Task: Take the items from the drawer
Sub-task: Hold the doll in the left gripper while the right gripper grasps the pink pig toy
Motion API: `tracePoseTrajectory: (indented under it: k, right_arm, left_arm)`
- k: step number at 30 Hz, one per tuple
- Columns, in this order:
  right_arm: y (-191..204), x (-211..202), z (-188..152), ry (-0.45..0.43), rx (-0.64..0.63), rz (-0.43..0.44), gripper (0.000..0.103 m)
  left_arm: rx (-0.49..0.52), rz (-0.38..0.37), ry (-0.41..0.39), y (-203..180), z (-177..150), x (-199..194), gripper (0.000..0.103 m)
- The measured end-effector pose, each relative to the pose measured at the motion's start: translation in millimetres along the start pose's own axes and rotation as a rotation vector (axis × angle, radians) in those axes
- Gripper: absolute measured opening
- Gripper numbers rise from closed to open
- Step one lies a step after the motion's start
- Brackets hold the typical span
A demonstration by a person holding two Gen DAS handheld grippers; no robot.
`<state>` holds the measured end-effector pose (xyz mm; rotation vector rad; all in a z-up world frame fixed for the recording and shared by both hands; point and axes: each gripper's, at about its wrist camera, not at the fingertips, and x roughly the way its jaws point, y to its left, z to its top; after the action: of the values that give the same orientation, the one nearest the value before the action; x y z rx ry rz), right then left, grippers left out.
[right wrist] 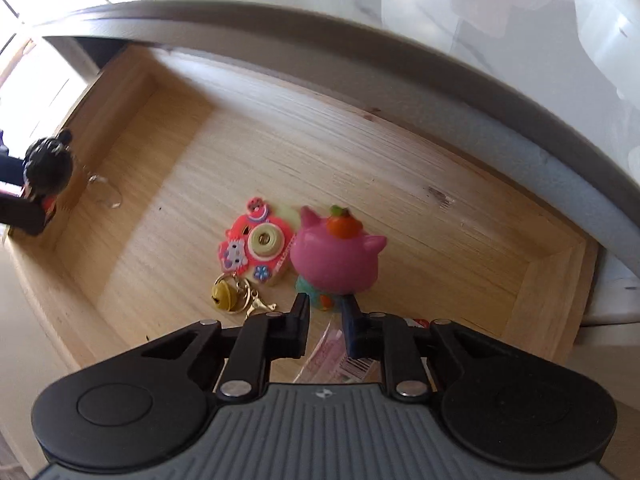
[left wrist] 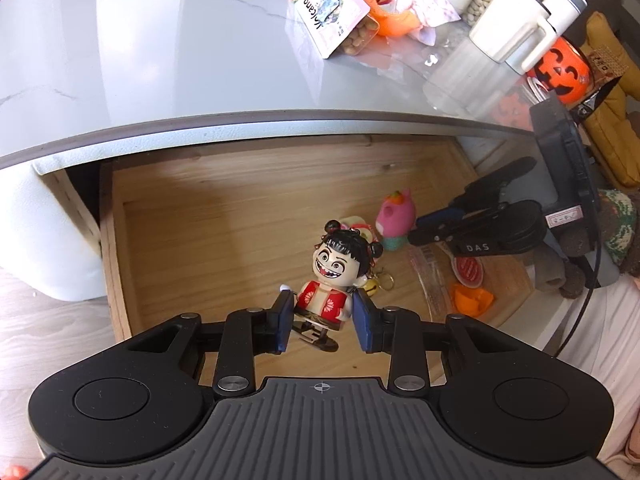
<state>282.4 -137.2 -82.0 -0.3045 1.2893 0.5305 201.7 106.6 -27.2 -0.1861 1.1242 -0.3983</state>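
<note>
The open wooden drawer (left wrist: 168, 216) lies under the grey tabletop edge. My left gripper (left wrist: 322, 322) is shut on a doll (left wrist: 330, 276) with black hair buns and a red vest, its blue pads pressing the doll's body above the drawer floor. In the right wrist view the doll (right wrist: 48, 164) shows at the far left. A pink toy (right wrist: 336, 258) with an orange on its head stands in the drawer (right wrist: 400, 184). My right gripper (right wrist: 325, 318) is open with a narrow gap, its tips right at the toy's teal base. A pink camera keychain (right wrist: 260, 248) with a gold bell lies beside the toy.
A clear plastic wrapper (left wrist: 430, 280), an orange piece (left wrist: 470, 298) and a red-and-white item (left wrist: 468, 270) lie at the drawer's right end. On the tabletop (left wrist: 160, 60) stand a snack bag (left wrist: 332, 12), a white jug (left wrist: 508, 28) and a pumpkin bucket (left wrist: 560, 70).
</note>
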Motion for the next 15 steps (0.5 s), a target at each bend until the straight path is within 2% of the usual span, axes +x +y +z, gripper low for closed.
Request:
tracePoseTrajectory:
  k: [4, 6, 8, 13, 15]
  right_arm:
    - [-3, -26, -4, -0.066, -0.021, 0.022, 0.017]
    - [5, -30, -8, -0.100, -0.109, -0.049, 0.023]
    - [11, -26, -8, -0.122, -0.172, -0.121, 0.052]
    - [26, -17, 1, -0.170, -0.331, -0.184, 0.054]
    - [39, -5, 8, -0.187, -0.421, -0.240, 0.054]
  left_arm:
    - [0.009, -0.013, -0.029, -5, -4, -8, 0.035]
    - [0.004, -0.010, -0.027, -4, -7, -8, 0.035]
    - [0.001, 0.003, -0.020, -3, -8, -7, 0.035]
    - [-0.005, 0.003, -0.020, 1, -7, -6, 0.035]
    - [0.003, 0.005, -0.015, 1, -7, -5, 0.035]
